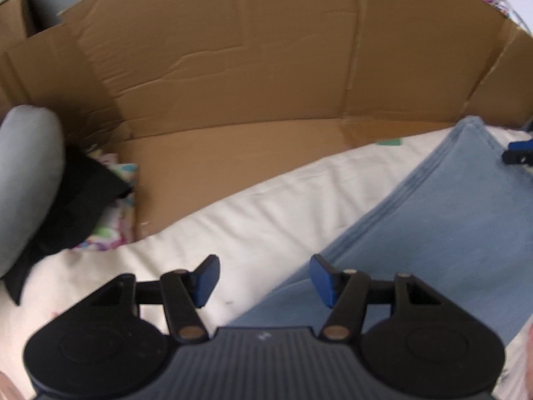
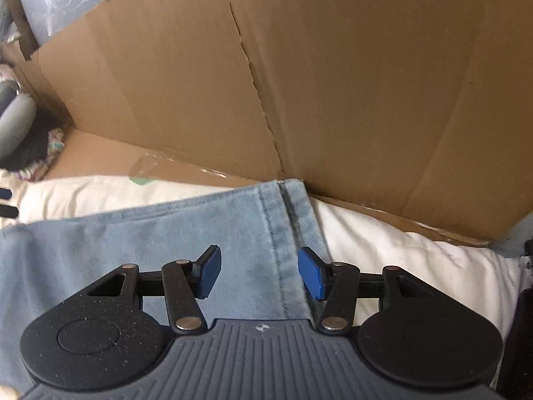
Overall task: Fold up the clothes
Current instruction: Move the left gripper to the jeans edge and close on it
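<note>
Light blue jeans (image 1: 443,230) lie flat on a cream sheet (image 1: 253,213). In the left wrist view they fill the lower right, their stitched edge running diagonally. My left gripper (image 1: 265,280) is open above the sheet at the jeans' left edge, nothing between its blue pads. In the right wrist view the jeans (image 2: 150,250) spread across the lower left, with a double-stitched seam (image 2: 283,243) running up to the cardboard. My right gripper (image 2: 260,273) hovers open over that seam, holding nothing. The right gripper's tip (image 1: 518,153) shows at the far right of the left wrist view.
A large flattened cardboard box (image 1: 266,66) stands as a wall behind the sheet, also in the right wrist view as cardboard (image 2: 299,83). A grey cushion (image 1: 26,173), black cloth (image 1: 76,206) and a patterned fabric (image 1: 110,230) lie at the left.
</note>
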The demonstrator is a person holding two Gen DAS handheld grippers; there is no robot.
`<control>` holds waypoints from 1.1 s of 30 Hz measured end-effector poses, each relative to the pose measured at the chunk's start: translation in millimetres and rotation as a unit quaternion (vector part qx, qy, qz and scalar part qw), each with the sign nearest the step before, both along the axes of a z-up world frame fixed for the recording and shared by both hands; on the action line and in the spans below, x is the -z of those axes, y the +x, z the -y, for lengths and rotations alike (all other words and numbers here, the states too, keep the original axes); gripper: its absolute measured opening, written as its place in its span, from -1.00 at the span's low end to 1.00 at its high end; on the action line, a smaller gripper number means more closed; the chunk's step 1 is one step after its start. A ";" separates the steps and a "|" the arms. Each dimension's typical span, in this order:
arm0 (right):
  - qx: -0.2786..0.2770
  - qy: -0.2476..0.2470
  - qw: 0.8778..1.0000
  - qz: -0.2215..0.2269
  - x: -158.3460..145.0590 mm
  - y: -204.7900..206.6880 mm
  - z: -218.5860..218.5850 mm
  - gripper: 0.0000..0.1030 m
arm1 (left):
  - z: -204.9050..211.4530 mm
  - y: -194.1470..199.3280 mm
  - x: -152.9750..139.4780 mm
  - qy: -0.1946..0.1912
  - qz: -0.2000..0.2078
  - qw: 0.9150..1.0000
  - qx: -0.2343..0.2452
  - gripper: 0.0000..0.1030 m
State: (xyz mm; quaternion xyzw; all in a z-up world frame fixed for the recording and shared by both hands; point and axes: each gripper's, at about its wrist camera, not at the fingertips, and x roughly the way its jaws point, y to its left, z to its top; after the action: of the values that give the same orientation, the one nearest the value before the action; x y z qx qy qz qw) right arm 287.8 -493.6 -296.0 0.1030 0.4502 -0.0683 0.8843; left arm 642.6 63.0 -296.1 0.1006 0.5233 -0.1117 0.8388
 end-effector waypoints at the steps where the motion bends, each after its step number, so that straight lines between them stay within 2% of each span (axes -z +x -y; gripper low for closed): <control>1: -0.001 -0.002 1.000 -0.003 1.5 -1.1 1.0 0.13 | 5.7 -0.8 0.0 -0.002 0.002 1.000 0.002 0.22; 9: 0.010 0.017 1.000 -0.003 8.8 -7.4 13.2 0.13 | 59.2 -5.7 0.0 -0.023 0.010 0.998 0.050 0.22; 15: 0.000 0.030 1.000 0.005 11.1 -8.1 15.3 0.08 | 88.5 -11.6 7.0 -0.021 0.006 0.996 0.088 0.22; 19: -0.001 0.033 0.999 0.009 12.3 -4.5 16.5 0.07 | 100.5 -13.3 15.5 -0.012 -0.005 0.995 0.095 0.22; 24: -0.010 0.028 0.999 0.011 15.1 8.0 15.9 0.07 | 107.8 -13.9 17.7 0.003 0.004 0.995 0.097 0.20; 27: -0.016 0.025 0.999 0.011 16.8 15.4 15.6 0.07 | 101.0 -7.9 15.9 0.001 -0.002 0.996 0.088 0.19; 33: -0.024 0.024 0.999 0.007 23.5 32.6 15.5 0.07 | 89.7 1.5 10.3 0.023 -0.003 0.995 0.096 0.18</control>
State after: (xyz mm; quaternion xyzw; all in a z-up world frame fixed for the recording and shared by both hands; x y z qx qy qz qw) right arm 320.4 -509.1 -319.5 0.1141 0.4474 -0.0357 0.8863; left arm 644.1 -26.8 -306.4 0.1697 0.5163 -0.1801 0.8199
